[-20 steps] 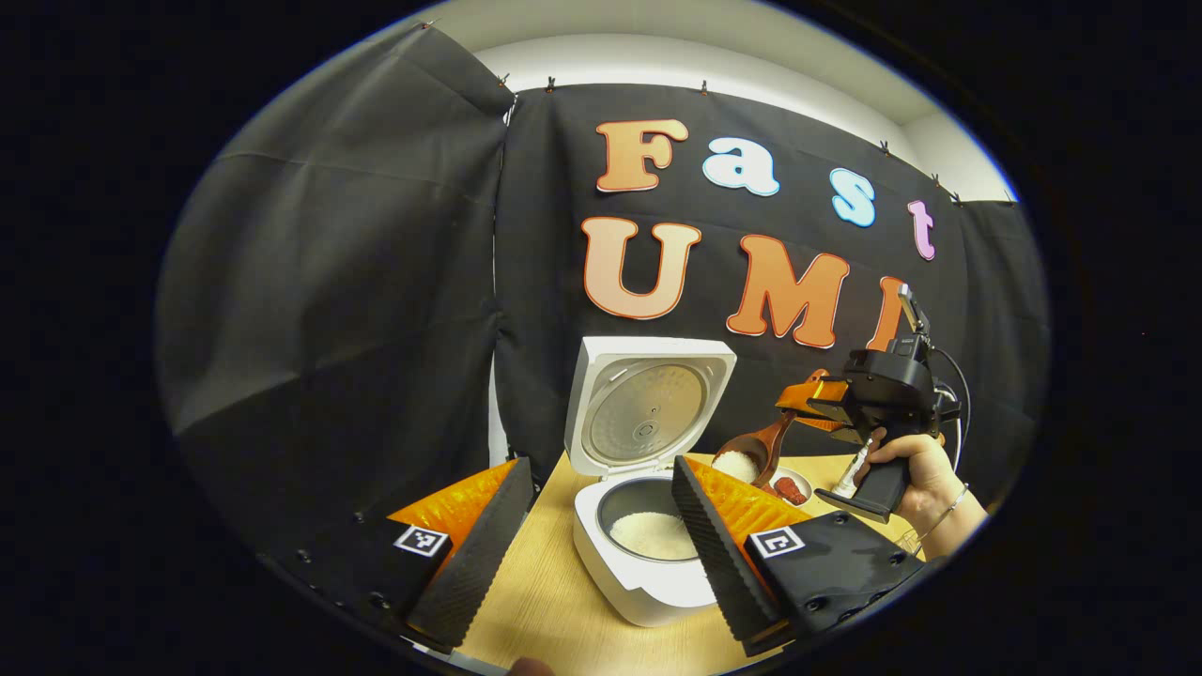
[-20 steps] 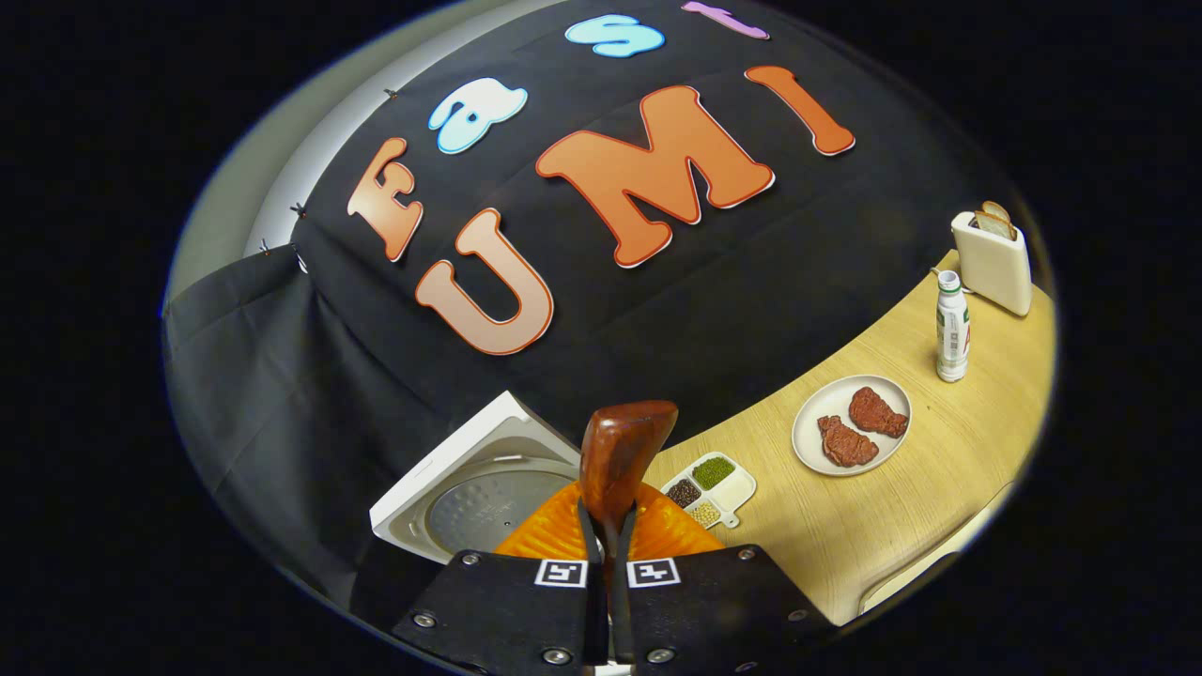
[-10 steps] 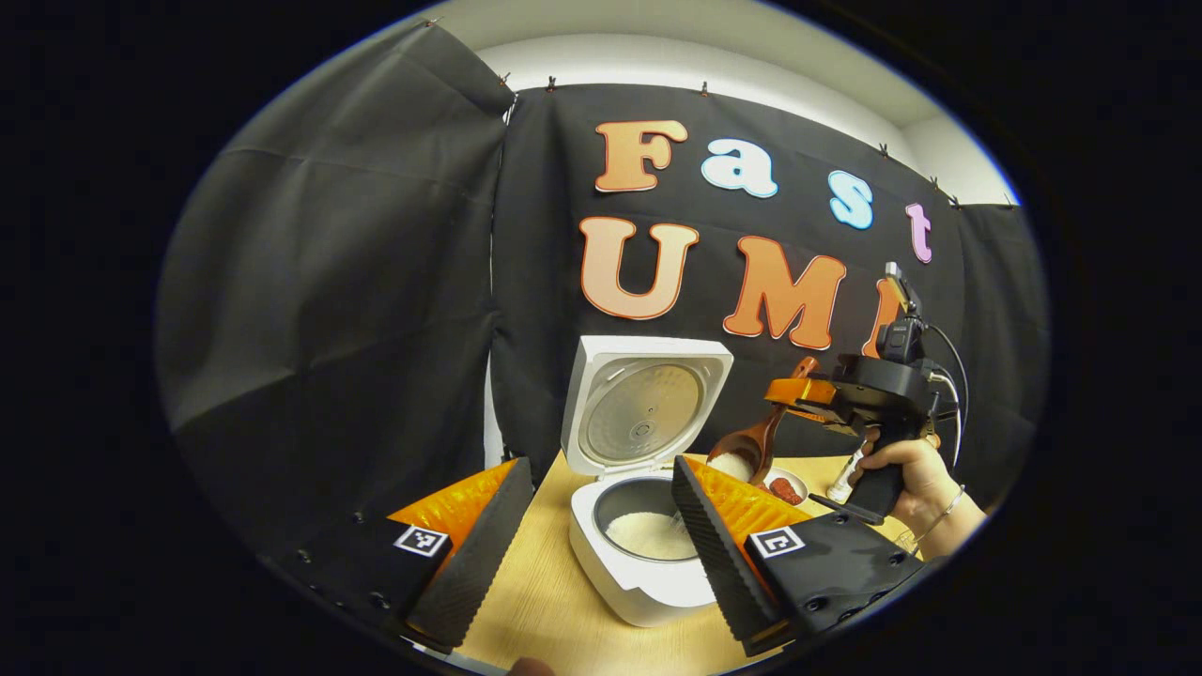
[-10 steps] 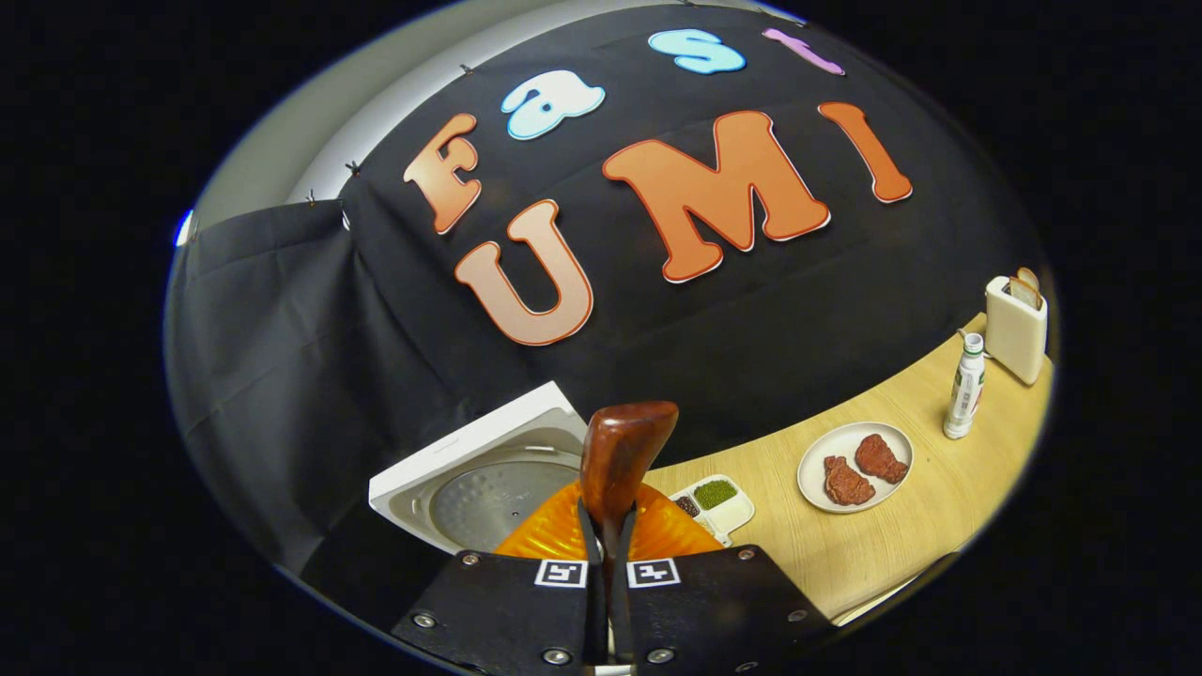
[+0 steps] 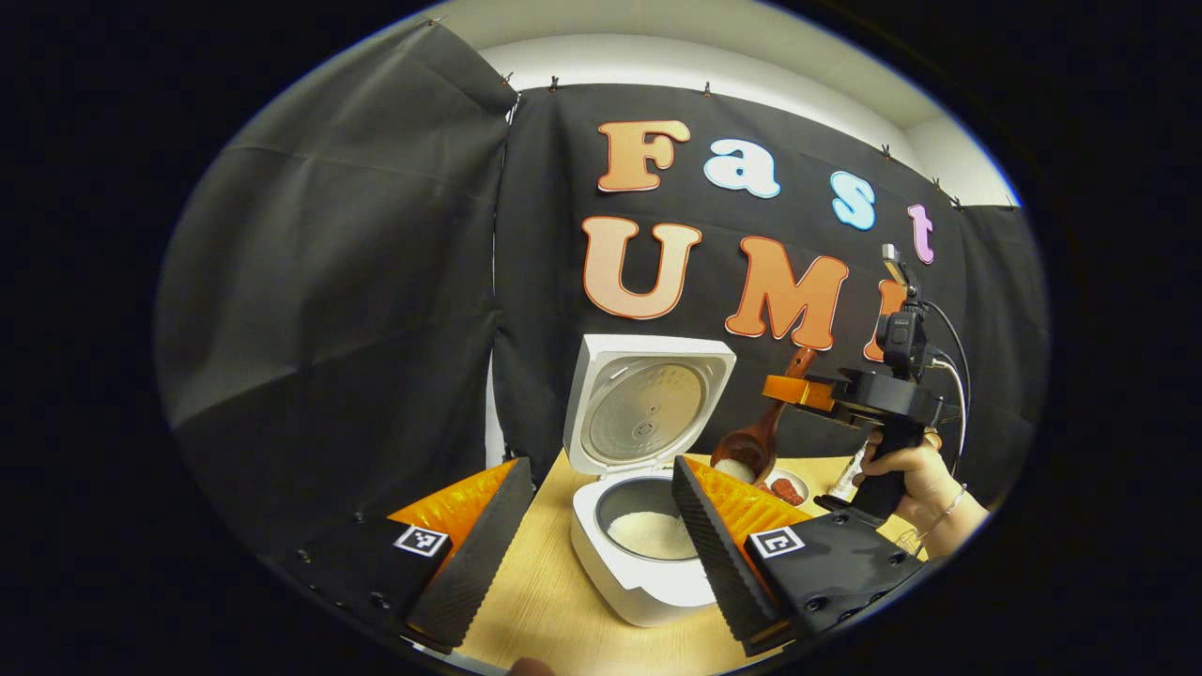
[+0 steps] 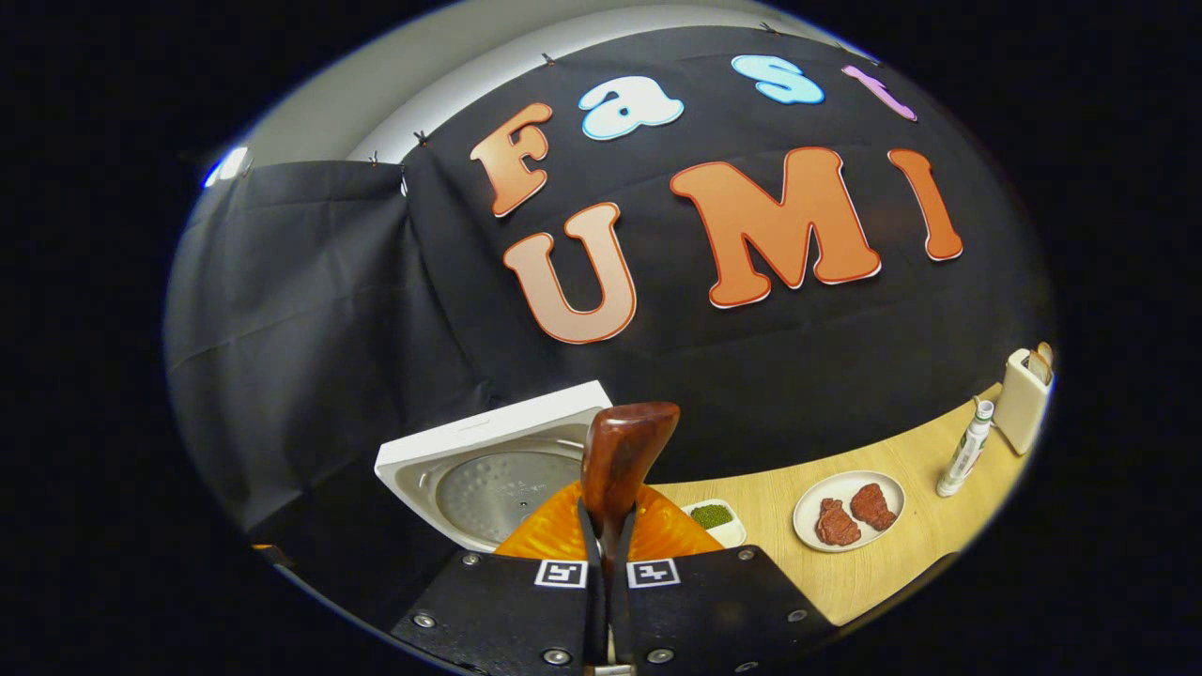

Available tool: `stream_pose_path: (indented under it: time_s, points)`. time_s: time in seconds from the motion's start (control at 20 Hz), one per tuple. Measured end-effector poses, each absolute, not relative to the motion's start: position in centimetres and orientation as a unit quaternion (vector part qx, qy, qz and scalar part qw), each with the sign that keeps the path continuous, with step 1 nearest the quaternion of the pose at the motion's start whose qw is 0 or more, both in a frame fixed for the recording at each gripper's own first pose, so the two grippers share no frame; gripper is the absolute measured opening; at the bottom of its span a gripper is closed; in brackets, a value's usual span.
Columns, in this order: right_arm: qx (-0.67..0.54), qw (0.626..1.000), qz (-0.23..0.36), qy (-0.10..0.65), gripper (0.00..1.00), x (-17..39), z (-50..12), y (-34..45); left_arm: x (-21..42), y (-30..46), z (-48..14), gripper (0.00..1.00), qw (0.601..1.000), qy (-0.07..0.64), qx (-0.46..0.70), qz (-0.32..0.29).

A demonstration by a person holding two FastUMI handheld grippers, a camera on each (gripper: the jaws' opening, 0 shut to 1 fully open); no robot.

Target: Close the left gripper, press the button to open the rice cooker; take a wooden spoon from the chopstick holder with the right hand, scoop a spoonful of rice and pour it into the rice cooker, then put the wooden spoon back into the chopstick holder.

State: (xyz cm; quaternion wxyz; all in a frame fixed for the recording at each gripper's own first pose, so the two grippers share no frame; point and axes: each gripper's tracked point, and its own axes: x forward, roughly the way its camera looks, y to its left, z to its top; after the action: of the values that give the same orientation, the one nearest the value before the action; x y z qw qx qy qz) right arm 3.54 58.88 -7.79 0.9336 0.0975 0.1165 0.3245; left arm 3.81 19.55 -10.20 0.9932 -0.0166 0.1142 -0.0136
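One wooden spoon (image 5: 757, 443) hung tilted over the open rice cooker (image 5: 644, 526), rice in its bowl, its handle clamped between the right gripper (image 6: 607, 554)'s fingers. The left gripper (image 5: 582, 535) stood wide apart, one finger (image 5: 716, 554) crossing the cooker's rim. Beyond sat a plate (image 6: 848, 512) with meat, a bottle (image 6: 964, 451), a toaster (image 6: 1022, 401).

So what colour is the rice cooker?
White, with a grey inner lid; the cooker shows best in the left gripper view.

Even bright light, sharp, fisheye-warped edges
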Motion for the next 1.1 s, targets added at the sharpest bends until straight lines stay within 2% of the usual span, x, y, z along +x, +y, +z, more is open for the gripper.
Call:
stream_pose_path:
  time_s: [0.65, 1.1]
  points:
    - [-0.035, 0.924, 0.379, 0.037, 0.01, 1.3, -7.3, 61.0, 3.6, 19.3, -10.9, 1.00, 0.993, 0.121, -0.007, -0.008]
    - [-0.118, 0.899, 0.421, -0.018, 0.01, -0.8, -7.7, 63.1, 3.2, 19.5, -11.2, 1.00, 0.992, 0.126, -0.003, -0.003]
